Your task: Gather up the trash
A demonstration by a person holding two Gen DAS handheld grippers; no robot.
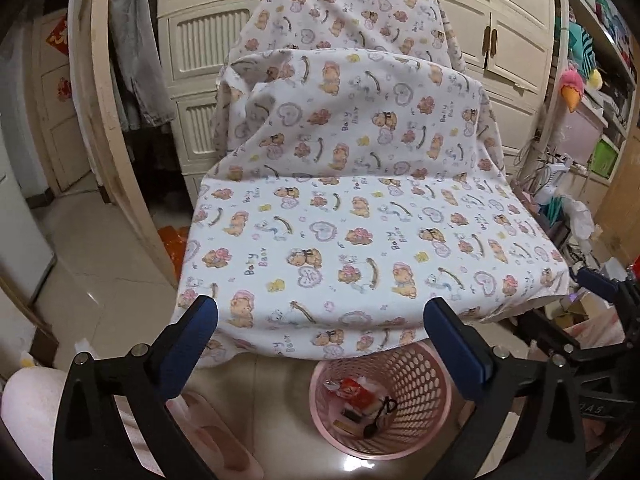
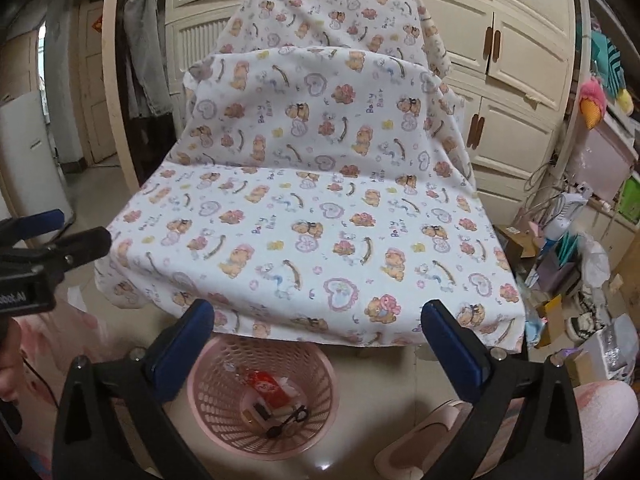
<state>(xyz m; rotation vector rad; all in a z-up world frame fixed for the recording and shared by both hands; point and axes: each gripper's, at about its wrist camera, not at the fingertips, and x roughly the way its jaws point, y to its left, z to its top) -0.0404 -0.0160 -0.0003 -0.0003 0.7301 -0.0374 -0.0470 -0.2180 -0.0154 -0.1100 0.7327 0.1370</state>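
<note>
A pink perforated trash basket (image 1: 416, 364) (image 2: 224, 364) stands on the tiled floor in front of a cloth-covered table. Inside lie a red wrapper (image 1: 358, 394) (image 2: 268, 388), white paper bits and small dark items. My left gripper (image 1: 320, 316) hangs above and in front of the basket, jaws wide apart with nothing between them. My right gripper (image 2: 318, 318) does the same, open and empty. The right gripper's blue fingers (image 1: 596, 280) show at the right edge of the left wrist view; the left gripper's fingers (image 2: 44, 218) show at the left edge of the right wrist view.
A teddy-bear print cloth (image 1: 360, 240) (image 2: 312, 232) drapes the table and a raised back. Cream cabinets (image 1: 516, 40) stand behind. Boxes, bags and cables (image 2: 560, 272) clutter the floor at right. A pink slipper (image 2: 424, 436) and pink-clad leg (image 2: 604, 412) are close by.
</note>
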